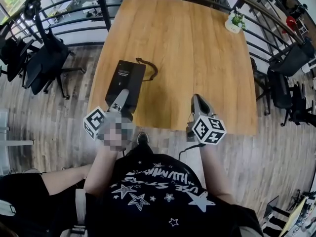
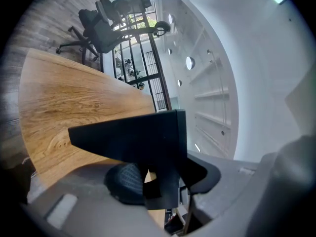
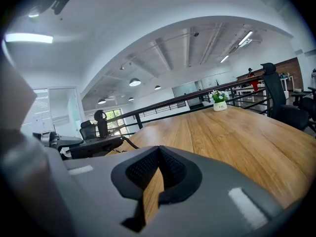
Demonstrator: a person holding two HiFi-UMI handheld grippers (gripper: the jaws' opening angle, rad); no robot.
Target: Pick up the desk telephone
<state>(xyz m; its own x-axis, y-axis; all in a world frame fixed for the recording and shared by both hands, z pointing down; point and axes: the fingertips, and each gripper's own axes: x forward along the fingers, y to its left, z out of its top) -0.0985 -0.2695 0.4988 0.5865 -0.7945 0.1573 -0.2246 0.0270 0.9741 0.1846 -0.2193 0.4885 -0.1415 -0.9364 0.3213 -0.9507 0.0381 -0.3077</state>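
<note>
The black desk telephone (image 1: 127, 78) lies at the left of the wooden table (image 1: 197, 58), its dark cord (image 1: 148, 65) curling off its far end. My left gripper (image 1: 121, 100) is shut on the phone's near edge. In the left gripper view the phone's black wedge-shaped body (image 2: 133, 137) sits between the two pads, tilted against the tabletop (image 2: 64, 102). My right gripper (image 1: 198, 100) hovers over the table's front edge, shut and holding nothing. In the right gripper view its jaws (image 3: 157, 169) meet over bare wood, and the phone (image 3: 96, 146) shows far left.
A small potted plant (image 1: 234, 22) stands at the far right corner of the table. A black railing (image 1: 74, 14) runs round the far side. Office chairs stand to the left (image 1: 39, 58) and right (image 1: 286, 83) on the wood floor.
</note>
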